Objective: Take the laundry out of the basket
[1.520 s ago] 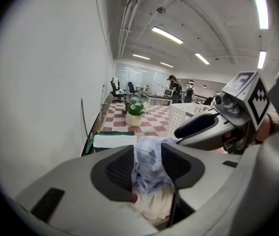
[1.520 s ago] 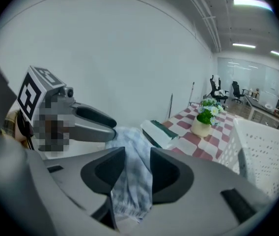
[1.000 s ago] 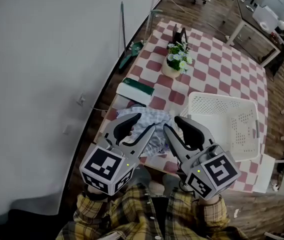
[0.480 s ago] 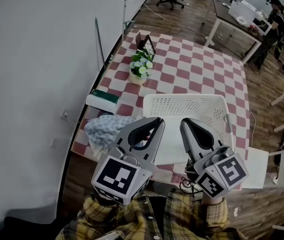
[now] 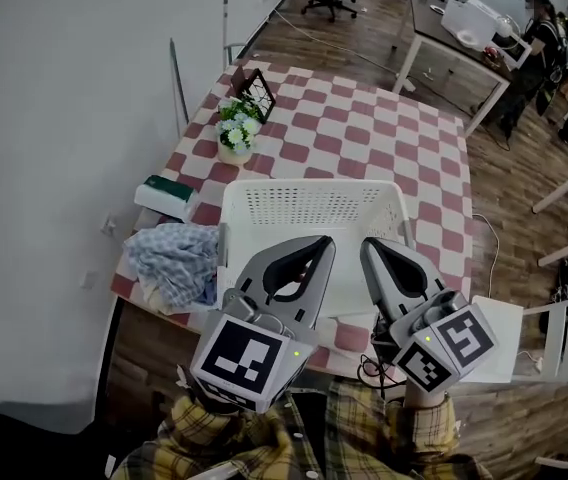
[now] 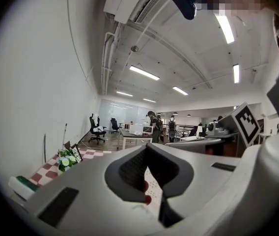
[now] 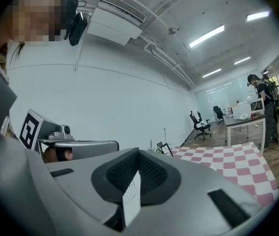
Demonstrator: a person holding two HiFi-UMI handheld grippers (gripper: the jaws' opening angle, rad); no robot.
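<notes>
The white laundry basket [image 5: 314, 190] stands on the checkered table [image 5: 364, 128], and its inside looks empty. A blue-and-white heap of laundry [image 5: 174, 258] lies on the table just left of the basket. My left gripper [image 5: 324, 246] hovers over the basket's near side, its jaws closing the last bit until they meet, nothing between them. My right gripper [image 5: 369, 248] hangs beside it, shut and empty too. In the left gripper view the left gripper [image 6: 147, 147] tilts up at the room with its pads together. The right gripper view shows the right gripper [image 7: 138, 152] the same way.
A pot of white flowers [image 5: 232, 133] and a small dark stand [image 5: 259, 85] sit at the table's far left. A green-and-white box [image 5: 167, 193] lies behind the laundry. A white chair [image 5: 554, 338] stands at the right. A desk [image 5: 454, 53] and a person [image 5: 539, 28] are beyond.
Both grippers have come away from the laundry heap, which stays on the table, and now hang over the basket's near side. Their jaws went from open to shut.
</notes>
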